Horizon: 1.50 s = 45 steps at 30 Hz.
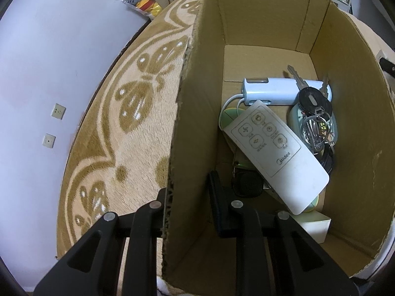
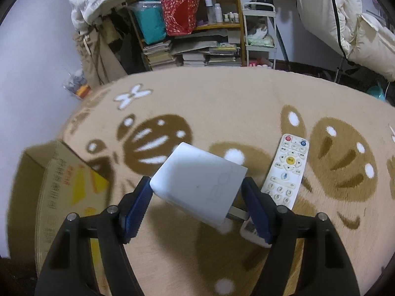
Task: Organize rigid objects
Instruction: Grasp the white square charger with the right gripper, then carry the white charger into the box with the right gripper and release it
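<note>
In the left wrist view, my left gripper [image 1: 187,192] is shut on the side wall of an open cardboard box [image 1: 259,19], with one finger outside and one inside. In the box lie a white Midea remote [image 1: 276,153], a light blue device with a white cable [image 1: 271,91], a bunch of keys [image 1: 313,113], a black item [image 1: 246,185] and a white block [image 1: 316,224]. In the right wrist view, my right gripper [image 2: 197,190] is shut on a white charger [image 2: 197,182], held above the patterned blanket. A white TV remote [image 2: 286,172] lies on the blanket just right of it.
The same box [image 2: 61,185] sits at the lower left of the right wrist view. A tan blanket with brown butterfly shapes [image 2: 222,98] covers the surface. Behind it stand a cluttered shelf [image 2: 192,24], stacked books, hanging coats and a plain wall [image 1: 49,74].
</note>
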Each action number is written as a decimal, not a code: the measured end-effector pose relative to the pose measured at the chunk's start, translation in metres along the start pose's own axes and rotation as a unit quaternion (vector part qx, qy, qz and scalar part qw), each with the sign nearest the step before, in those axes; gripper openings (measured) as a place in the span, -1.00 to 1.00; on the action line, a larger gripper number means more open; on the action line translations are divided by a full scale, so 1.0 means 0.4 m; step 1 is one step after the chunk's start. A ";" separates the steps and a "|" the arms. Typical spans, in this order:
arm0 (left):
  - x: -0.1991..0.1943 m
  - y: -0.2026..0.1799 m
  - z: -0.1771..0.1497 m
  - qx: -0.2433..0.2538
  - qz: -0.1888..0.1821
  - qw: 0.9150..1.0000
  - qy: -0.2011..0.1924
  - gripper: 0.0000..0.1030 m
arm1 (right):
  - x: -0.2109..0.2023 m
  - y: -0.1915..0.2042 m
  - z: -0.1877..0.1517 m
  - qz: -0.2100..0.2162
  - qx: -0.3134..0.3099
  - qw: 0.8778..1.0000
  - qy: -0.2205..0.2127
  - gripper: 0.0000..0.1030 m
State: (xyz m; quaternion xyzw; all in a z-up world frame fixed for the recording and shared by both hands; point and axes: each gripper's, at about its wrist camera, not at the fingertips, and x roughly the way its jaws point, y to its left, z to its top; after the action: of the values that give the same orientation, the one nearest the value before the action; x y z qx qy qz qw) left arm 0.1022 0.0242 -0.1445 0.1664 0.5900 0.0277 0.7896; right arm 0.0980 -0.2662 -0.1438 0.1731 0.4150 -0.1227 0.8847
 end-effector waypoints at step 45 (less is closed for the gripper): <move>0.000 0.022 0.003 -0.016 -0.012 1.000 0.003 -0.59 | -0.127 0.360 -0.095 0.157 -0.181 0.971 -0.018 0.53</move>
State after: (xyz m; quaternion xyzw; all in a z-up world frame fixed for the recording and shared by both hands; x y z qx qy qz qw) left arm 0.1046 0.0324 -0.1415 0.1468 0.5938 0.0283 0.7906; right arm 0.0918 -0.1159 -0.0976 0.0710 0.3819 0.0920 0.9169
